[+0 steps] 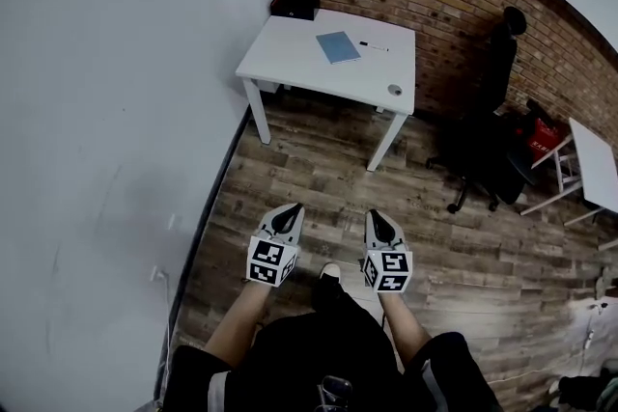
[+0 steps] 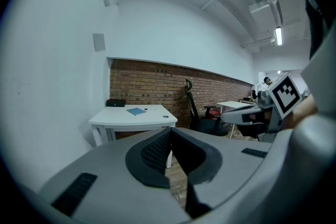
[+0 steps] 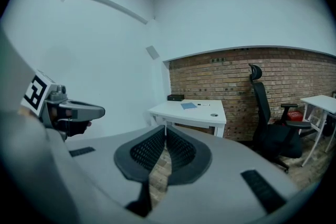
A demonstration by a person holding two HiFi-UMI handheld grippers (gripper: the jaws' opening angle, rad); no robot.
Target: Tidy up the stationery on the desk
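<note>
One blue notebook [image 1: 337, 46], flat on white desk [image 1: 290, 53], black pen [image 1: 372, 44] beside

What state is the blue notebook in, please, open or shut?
Shut: the notebook lies flat on the desk, showing only its plain blue cover.

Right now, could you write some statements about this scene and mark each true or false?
1. A flat blue notebook lies on the white rectangular desk. True.
2. The left tongs grip something. False: they are shut and empty.
3. In the head view, a black office chair stands right of the desk. True.
4. The right tongs are wide open. False: they are shut.
5. The floor is grey carpet. False: it is brown wooden planks.
</note>
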